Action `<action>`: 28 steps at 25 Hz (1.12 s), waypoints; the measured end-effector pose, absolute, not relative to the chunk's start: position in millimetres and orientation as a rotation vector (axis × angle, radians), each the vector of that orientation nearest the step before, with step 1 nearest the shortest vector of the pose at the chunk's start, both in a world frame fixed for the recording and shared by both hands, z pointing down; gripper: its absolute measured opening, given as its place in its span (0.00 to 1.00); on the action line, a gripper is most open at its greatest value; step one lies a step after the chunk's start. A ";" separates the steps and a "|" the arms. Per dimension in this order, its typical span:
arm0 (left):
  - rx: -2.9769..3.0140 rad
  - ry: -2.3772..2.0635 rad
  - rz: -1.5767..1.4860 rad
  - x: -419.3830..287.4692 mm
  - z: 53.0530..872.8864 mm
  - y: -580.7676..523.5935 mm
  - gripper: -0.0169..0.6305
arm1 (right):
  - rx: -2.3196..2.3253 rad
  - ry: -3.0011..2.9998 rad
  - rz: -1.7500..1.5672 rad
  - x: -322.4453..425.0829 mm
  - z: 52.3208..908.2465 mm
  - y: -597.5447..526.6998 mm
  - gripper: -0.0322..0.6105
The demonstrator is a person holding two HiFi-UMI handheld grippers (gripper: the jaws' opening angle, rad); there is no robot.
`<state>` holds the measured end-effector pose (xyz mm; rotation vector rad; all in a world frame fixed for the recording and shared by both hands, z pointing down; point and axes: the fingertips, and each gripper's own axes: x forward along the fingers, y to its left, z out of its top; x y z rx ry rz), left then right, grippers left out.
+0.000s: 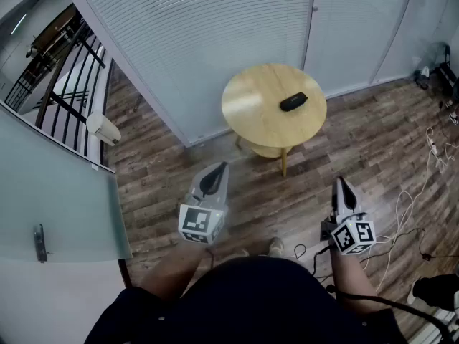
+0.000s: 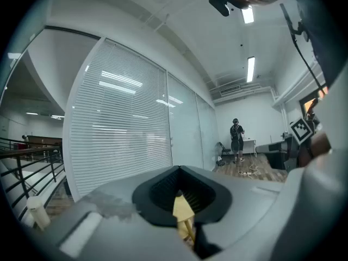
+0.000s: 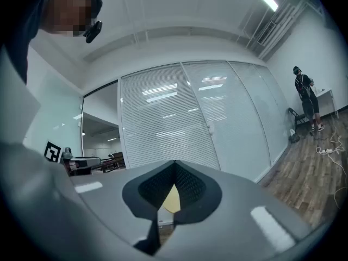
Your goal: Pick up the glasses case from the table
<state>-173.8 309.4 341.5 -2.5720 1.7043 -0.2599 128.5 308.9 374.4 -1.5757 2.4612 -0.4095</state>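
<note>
Nearest, left gripper (image 1: 222, 167) and right gripper (image 1: 339, 183) both closed with nothing between the jaws, well short of glasses case (image 1: 293, 102) lying right of centre on far round table (image 1: 247, 110); risks shoving case off the edge if jaws arrive unopened or too fast.

Round wooden table (image 1: 251, 106) bears a glasses case (image 1: 293, 102).

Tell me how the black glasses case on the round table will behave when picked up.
Likely light: the glasses case looks small against the round table. Its rounded, elongated body lies flat, so it may slide or rock rather than tip. Its surface is too small to judge for slipperiness.
</note>
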 end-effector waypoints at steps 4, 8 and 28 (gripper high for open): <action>-2.572 1.695 -0.267 -163.8 339.0 306.2 0.03 | -1.577 2.480 -0.391 137.3 371.7 307.5 0.06; -2.569 1.687 -0.262 -149.4 336.5 299.4 0.03 | -1.581 2.486 -0.394 149.7 375.9 302.0 0.06; -2.594 1.652 -0.265 -87.6 365.6 146.8 0.03 | -1.559 2.584 -0.421 171.7 399.7 161.6 0.06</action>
